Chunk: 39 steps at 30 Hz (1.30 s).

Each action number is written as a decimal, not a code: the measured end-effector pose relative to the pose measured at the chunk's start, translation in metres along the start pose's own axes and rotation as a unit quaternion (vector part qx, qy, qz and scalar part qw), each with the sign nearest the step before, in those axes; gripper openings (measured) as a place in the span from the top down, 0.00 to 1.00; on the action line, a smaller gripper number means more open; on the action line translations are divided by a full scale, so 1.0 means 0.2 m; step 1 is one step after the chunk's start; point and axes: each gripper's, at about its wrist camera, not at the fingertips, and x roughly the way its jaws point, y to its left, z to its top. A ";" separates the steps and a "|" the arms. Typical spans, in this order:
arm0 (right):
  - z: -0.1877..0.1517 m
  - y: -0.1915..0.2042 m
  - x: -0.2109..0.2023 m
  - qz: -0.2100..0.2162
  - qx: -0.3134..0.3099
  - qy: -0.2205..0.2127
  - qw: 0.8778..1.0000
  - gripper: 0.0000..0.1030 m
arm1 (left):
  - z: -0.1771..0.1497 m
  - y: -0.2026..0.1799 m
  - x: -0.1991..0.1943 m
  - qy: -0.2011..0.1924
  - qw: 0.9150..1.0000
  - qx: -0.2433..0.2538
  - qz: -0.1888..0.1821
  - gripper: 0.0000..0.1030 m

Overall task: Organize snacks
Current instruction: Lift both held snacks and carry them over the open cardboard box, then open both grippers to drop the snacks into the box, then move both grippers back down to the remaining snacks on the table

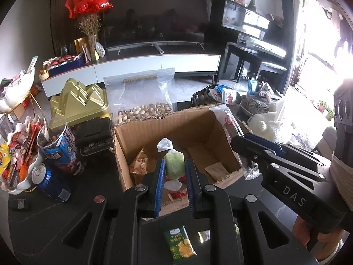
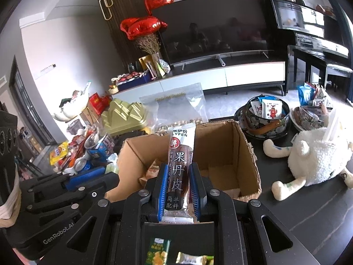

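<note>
Left wrist view: left hand-held gripper [image 1: 174,172], blue pads drawn together on a pale green wrapped snack [image 1: 174,164], held above the open cardboard box [image 1: 154,130] on the dark bench [image 1: 106,176]. Inside the box lie an orange-brown snack packet [image 1: 139,165] and a loose paper slip [image 1: 217,169]. Behind the box stands a clear zip bag of pistachios [image 1: 141,110]; left of it, a gold mountain-shaped tin [image 1: 79,101], a black tin [image 1: 93,135], a blue snack tube [image 1: 64,150] and a blue drink can [image 1: 49,182] lying on its side. A white dish heaped with mixed snacks [image 1: 17,154] sits at the far left. The right hand-held gripper [image 1: 237,141] enters from the right, clamped on a long packet [image 1: 229,121] at the box's right wall. A green cracker packet [image 1: 179,241] lies on the bench below the left gripper.

Right wrist view: right hand-held gripper [image 2: 178,185], jaws clamped on a long upright fruit-leather packet [image 2: 179,161] with a white top and dark lower half, held over the near edge of the cardboard box [image 2: 245,154]. The left hand-held gripper [image 2: 107,172] appears at the left, beside the box's left wall. To the right, a white plush toy [image 2: 313,156] sits on the bench [image 2: 308,220], and behind it a patterned bowl of small snack packets [image 2: 268,114]. The pistachio bag [image 2: 174,106] and gold tin [image 2: 125,117] stand behind the box.
</note>
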 end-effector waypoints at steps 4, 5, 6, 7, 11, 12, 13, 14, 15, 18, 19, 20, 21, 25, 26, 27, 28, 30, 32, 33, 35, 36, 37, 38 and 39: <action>0.00 -0.03 0.06 -0.004 0.014 0.005 1.000 0.77 | 0.02 0.02 0.03 -0.007 1.000 -0.004 0.012 0.71; 0.00 -0.03 0.05 -0.008 0.014 0.003 1.000 0.76 | 0.02 0.03 0.03 -0.007 1.000 -0.006 0.012 0.70; 0.00 -0.03 0.05 -0.013 0.014 -0.001 1.000 0.73 | 0.01 0.03 0.03 -0.006 1.000 -0.006 0.012 0.69; -0.01 -0.03 0.04 -0.019 0.012 -0.004 1.000 0.71 | 0.00 0.03 0.02 -0.007 1.000 -0.007 0.013 0.69; -0.03 -0.03 -0.02 -0.021 0.008 -0.014 1.000 0.71 | -0.04 0.02 -0.02 -0.014 1.000 -0.012 0.013 0.62; -0.04 -0.02 -0.04 -0.019 0.007 -0.015 1.000 0.70 | -0.05 0.02 -0.03 -0.014 1.000 -0.011 0.010 0.62; -0.05 -0.01 -0.06 -0.021 0.005 -0.016 1.000 0.68 | -0.06 0.01 -0.04 -0.014 1.000 -0.009 0.008 0.61; -0.06 -0.01 -0.08 -0.021 0.003 -0.019 1.000 0.67 | -0.07 0.00 -0.06 -0.014 1.000 -0.007 0.007 0.61; -0.07 0.00 -0.10 -0.021 0.000 -0.020 1.000 0.67 | -0.08 -0.01 -0.07 -0.015 1.000 -0.007 0.006 0.61; -0.09 0.00 -0.15 -0.021 0.002 -0.021 1.000 0.67 | -0.13 -0.02 -0.12 -0.019 1.000 -0.009 0.007 0.59; -0.10 0.00 -0.16 -0.022 0.003 -0.021 1.000 0.67 | -0.14 -0.02 -0.13 -0.020 1.000 -0.008 0.006 0.59; -0.11 0.00 -0.17 -0.024 0.005 -0.019 1.000 0.67 | -0.15 -0.03 -0.15 -0.020 1.000 -0.008 0.007 0.58; -0.12 0.00 -0.19 -0.022 0.006 -0.019 1.000 0.67 | -0.17 -0.03 -0.16 -0.020 1.000 -0.008 0.009 0.58; -0.17 0.02 -0.23 -0.022 0.004 -0.014 1.000 0.67 | -0.21 -0.04 -0.22 -0.021 1.000 -0.011 0.009 0.56; -0.18 0.02 -0.23 -0.020 0.004 -0.010 1.000 0.67 | -0.23 -0.04 -0.24 -0.022 1.000 -0.012 0.008 0.55; -0.19 0.02 -0.24 -0.019 0.003 -0.009 1.000 0.67 | -0.24 -0.04 -0.24 -0.021 1.000 -0.012 0.009 0.55; -0.21 0.03 -0.25 -0.018 0.003 -0.006 1.000 0.67 | -0.25 -0.05 -0.25 -0.021 1.000 -0.013 0.009 0.55; -0.24 0.03 -0.26 -0.016 0.002 -0.003 1.000 0.67 | -0.27 -0.05 -0.26 -0.019 1.000 -0.013 0.009 0.55; -0.27 0.03 -0.28 -0.017 0.005 0.002 1.000 0.67 | -0.29 -0.06 -0.28 -0.016 1.000 -0.013 0.011 0.54; -0.29 0.02 -0.28 -0.017 0.007 0.005 1.000 0.67 | -0.31 -0.07 -0.29 -0.015 1.000 -0.012 0.011 0.54; -0.31 0.01 -0.29 -0.018 0.013 0.009 1.000 0.67 | -0.33 -0.07 -0.29 -0.012 1.000 -0.011 0.013 0.51; -0.32 0.00 -0.29 -0.019 0.015 0.011 1.000 0.67 | -0.34 -0.08 -0.29 -0.011 1.000 -0.011 0.013 0.50; -0.34 0.00 -0.29 -0.019 0.019 0.015 1.000 0.67 | -0.35 -0.08 -0.29 -0.009 1.000 -0.011 0.012 0.50; -0.35 -0.01 -0.29 -0.020 0.022 0.017 0.999 0.67 | -0.37 -0.09 -0.29 -0.006 1.000 -0.010 0.014 0.50; -0.36 -0.01 -0.29 -0.020 0.024 0.020 0.999 0.67 | -0.38 -0.09 -0.28 -0.004 1.000 -0.010 0.015 0.50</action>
